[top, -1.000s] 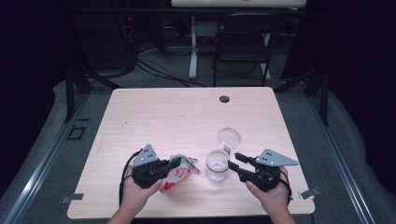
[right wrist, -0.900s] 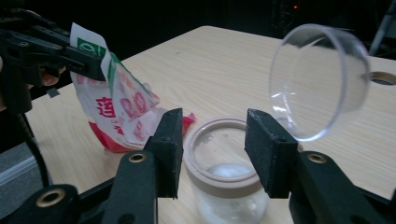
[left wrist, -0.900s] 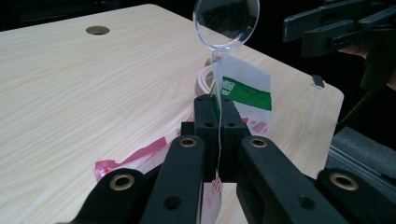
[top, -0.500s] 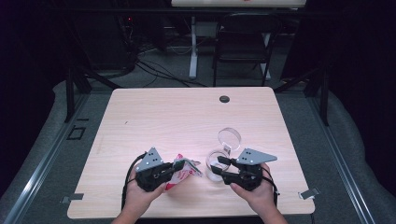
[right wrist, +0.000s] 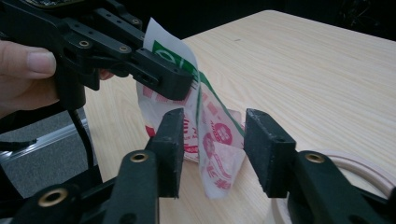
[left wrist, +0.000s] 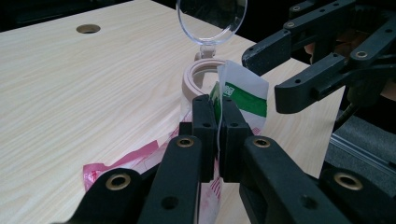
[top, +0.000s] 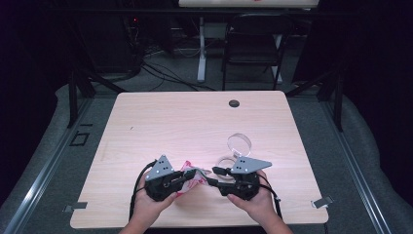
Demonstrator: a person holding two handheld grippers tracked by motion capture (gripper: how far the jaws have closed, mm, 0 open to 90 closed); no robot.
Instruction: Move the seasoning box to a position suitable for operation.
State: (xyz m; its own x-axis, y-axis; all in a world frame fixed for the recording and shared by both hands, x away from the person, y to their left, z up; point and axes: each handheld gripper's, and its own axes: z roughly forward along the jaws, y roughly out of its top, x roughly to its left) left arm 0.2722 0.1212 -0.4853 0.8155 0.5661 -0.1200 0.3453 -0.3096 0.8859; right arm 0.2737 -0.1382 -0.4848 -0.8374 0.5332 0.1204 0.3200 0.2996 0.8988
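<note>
A white packet [left wrist: 243, 95] with a green band and red print is pinched upright in my left gripper [left wrist: 217, 112], which is shut on its edge just above the table near the front. My right gripper [right wrist: 212, 130] faces it from the right with its jaws on either side of the packet's [right wrist: 219, 140] hanging end. Those jaws have just been closing, and gaps remain on both sides of the packet, so the pads do not press it. In the high view the left gripper [top: 198, 171] and right gripper [top: 214, 175] meet tip to tip over the packet [top: 191, 179].
A beige ring [top: 225, 161] with a clear round lid [top: 239, 144] standing up from it sits on the wooden table [top: 170, 122] just behind the right gripper. A dark grommet hole [top: 234, 103] lies near the far edge. A chair [top: 253, 44] stands beyond the table.
The right gripper has moved left from beside the ring to the packet, and its jaws have narrowed around the packet's end. The left gripper has kept its hold and hardly moved.
</note>
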